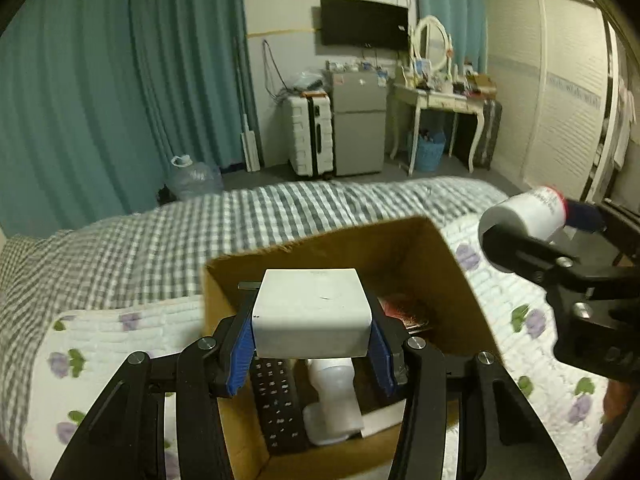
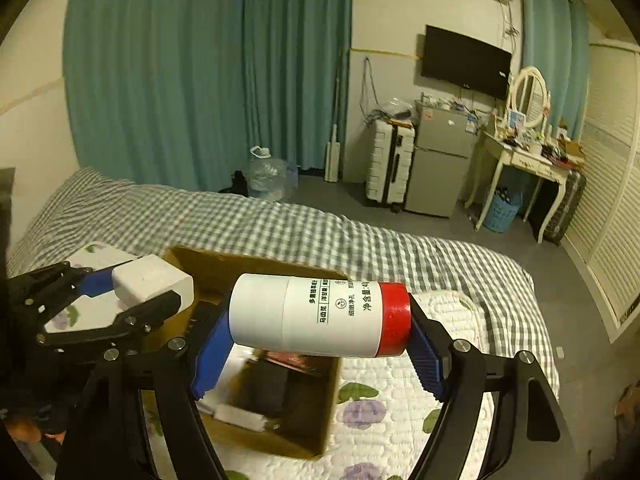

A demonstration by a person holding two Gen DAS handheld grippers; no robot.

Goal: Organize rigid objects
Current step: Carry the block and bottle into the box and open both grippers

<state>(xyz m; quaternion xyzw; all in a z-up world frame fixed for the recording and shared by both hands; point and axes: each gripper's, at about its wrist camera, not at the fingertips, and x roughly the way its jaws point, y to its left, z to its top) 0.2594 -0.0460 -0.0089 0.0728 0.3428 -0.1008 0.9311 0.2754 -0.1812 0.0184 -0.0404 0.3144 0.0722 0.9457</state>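
Note:
My left gripper point(image 1: 312, 340) is shut on a white rectangular box point(image 1: 312, 312), held above the open cardboard box point(image 1: 448, 280) on the bed. Inside the cardboard box lie a black remote point(image 1: 278, 404), a white bottle point(image 1: 334, 400) and a reddish item point(image 1: 404, 308). My right gripper point(image 2: 320, 344) is shut on a white cylindrical bottle with a red cap point(image 2: 320, 316), held sideways over the cardboard box point(image 2: 316, 400). In the left wrist view the bottle point(image 1: 524, 212) hangs at the right, beyond the box's edge. The right wrist view shows the left gripper point(image 2: 132, 300) with the white box point(image 2: 152, 280) at left.
The cardboard box rests on a white floral quilt point(image 2: 400, 412) over a grey checked bedspread point(image 1: 140, 240). Beyond the bed are teal curtains point(image 1: 120, 80), a water jug point(image 1: 194, 176), a white suitcase point(image 1: 310, 136), a small fridge point(image 1: 360, 124) and a dressing table point(image 1: 440, 100).

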